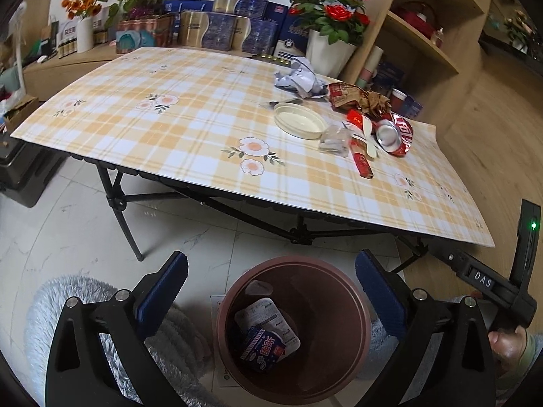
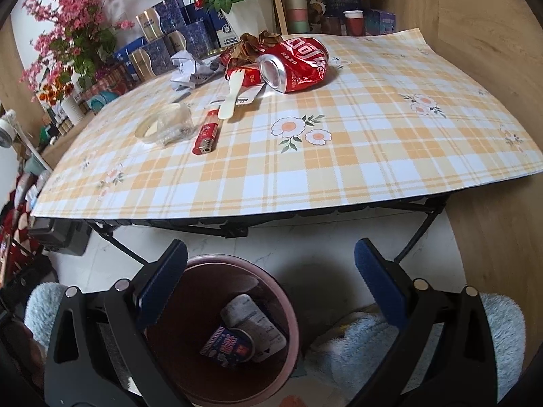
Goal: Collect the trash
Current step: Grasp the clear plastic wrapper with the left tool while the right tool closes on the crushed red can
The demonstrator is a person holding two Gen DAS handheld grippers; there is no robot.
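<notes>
A home living room: a folding table (image 1: 190,129) with a plaid floral cloth at centre, artificial flowers (image 1: 331,6) and gift boxes (image 1: 207,27) along the top, wooden shelves (image 1: 424,34) upper right.

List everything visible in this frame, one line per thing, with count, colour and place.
table: one, orange-white plaid cover, centre
crushed can: one, red, far table side
lighter: one, red, beside clear cup
clear cup: one, transparent, tabletop
wooden spoon: one, pale, by can
crumpled paper: one, white, behind
bin: one, brown, floor, holding wrappers
rose pot: one, white, behind table
left tongs: open, empty, over bin
right tongs: open, empty
</notes>
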